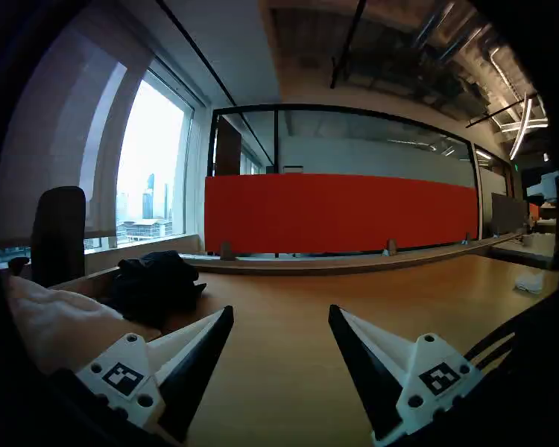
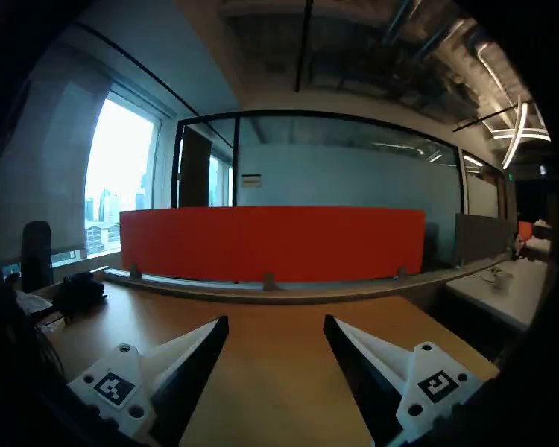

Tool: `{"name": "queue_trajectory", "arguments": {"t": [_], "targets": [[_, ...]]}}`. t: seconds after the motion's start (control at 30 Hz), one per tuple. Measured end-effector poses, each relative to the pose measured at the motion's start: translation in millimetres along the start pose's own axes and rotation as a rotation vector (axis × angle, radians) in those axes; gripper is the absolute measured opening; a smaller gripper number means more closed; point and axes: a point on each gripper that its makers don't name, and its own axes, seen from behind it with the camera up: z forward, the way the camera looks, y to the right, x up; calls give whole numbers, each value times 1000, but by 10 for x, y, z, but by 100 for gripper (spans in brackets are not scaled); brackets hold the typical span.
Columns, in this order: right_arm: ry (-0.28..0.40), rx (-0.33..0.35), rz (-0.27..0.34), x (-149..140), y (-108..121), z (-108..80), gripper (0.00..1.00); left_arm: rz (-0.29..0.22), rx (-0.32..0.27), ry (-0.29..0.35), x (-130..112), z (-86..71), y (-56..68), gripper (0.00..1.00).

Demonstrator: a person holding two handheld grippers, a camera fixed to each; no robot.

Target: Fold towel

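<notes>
The left gripper [image 1: 279,309] has its fingers apart and empty above the wooden table [image 1: 399,287]. The towel [image 1: 56,328] (cream, heaped) lies at the near left, just beside the left finger, with a black bundle [image 1: 156,287] behind it. The right gripper [image 2: 276,319] is likewise spread and empty, facing the far red partition [image 2: 272,242].
</notes>
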Motion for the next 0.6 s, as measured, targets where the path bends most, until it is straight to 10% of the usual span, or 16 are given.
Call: {"name": "queue_trajectory", "arguments": {"t": [0.6], "targets": [[17,3,12,31,20,-37,99,7,9,0,3,-9,-22,95]]}}
